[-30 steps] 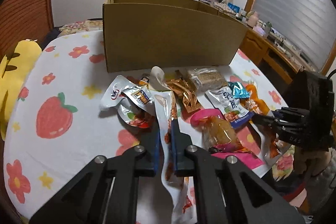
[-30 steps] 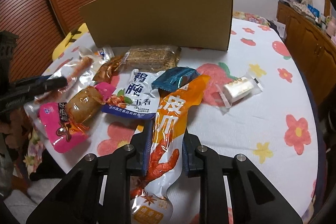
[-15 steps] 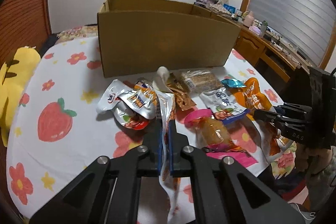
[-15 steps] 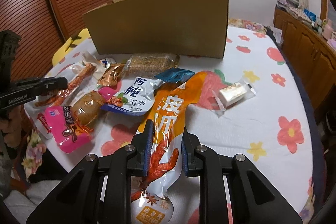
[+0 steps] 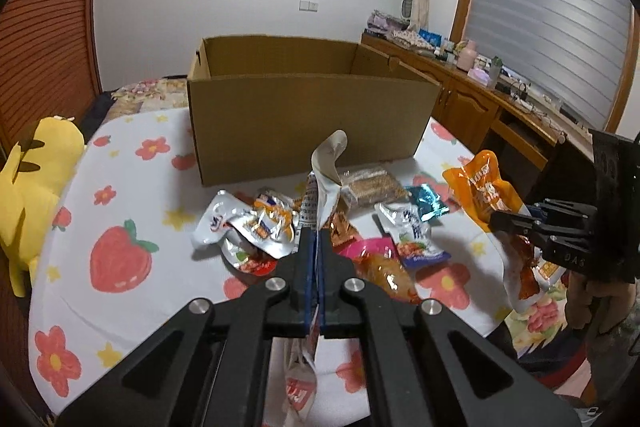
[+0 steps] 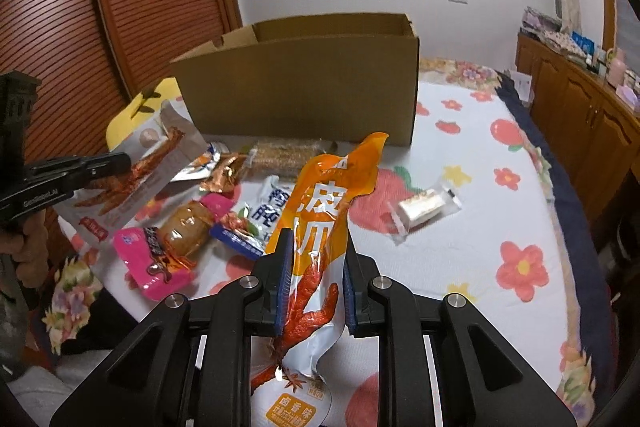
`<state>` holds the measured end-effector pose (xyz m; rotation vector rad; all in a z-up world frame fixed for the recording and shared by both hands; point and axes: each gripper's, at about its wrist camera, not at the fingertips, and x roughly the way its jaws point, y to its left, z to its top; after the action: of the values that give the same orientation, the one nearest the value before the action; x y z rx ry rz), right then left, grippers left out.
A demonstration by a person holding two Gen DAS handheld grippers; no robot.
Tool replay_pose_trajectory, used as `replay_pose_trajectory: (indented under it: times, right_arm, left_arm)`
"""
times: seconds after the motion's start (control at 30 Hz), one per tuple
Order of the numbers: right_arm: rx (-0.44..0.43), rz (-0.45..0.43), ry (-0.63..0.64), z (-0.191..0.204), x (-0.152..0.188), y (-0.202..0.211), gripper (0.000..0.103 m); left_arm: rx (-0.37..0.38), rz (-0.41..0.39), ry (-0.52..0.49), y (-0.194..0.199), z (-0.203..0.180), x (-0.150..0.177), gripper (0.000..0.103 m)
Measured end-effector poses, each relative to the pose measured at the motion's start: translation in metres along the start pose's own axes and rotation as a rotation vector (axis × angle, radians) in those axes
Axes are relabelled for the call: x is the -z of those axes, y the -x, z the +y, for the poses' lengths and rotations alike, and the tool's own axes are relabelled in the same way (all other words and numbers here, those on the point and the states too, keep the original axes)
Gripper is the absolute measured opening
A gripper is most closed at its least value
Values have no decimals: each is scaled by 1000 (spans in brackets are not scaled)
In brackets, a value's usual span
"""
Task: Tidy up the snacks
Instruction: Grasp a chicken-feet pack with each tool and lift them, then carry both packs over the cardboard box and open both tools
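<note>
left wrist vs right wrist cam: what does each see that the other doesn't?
Left wrist only: the yellow plush at the table's left edge in full, and the window blind.

Right wrist only: the small clear-wrapped white snack lying apart from the pile.

Both: the open cardboard box, the pink snack pack, the left claw shut on a white chicken-feet pouch, and the right claw shut on an orange pouch.

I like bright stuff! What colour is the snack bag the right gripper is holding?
The snack bag is orange on top and white below, with a red chicken foot pictured. The right wrist view shows it best.
</note>
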<state>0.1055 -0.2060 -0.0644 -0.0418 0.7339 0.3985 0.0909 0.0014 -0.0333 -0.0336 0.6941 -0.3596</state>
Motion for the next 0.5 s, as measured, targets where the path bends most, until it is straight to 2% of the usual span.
replay_pose_trajectory:
  times: [0.27,0.5]
  right_arm:
    - [-4,-47,40,8,-19,14,19]
    - [13,-101,77,4,-53,17,19]
  left_arm:
    - [-1,-69,-17,14,1,-31,0]
    - [-17,-136,-49,17,7,-67,0]
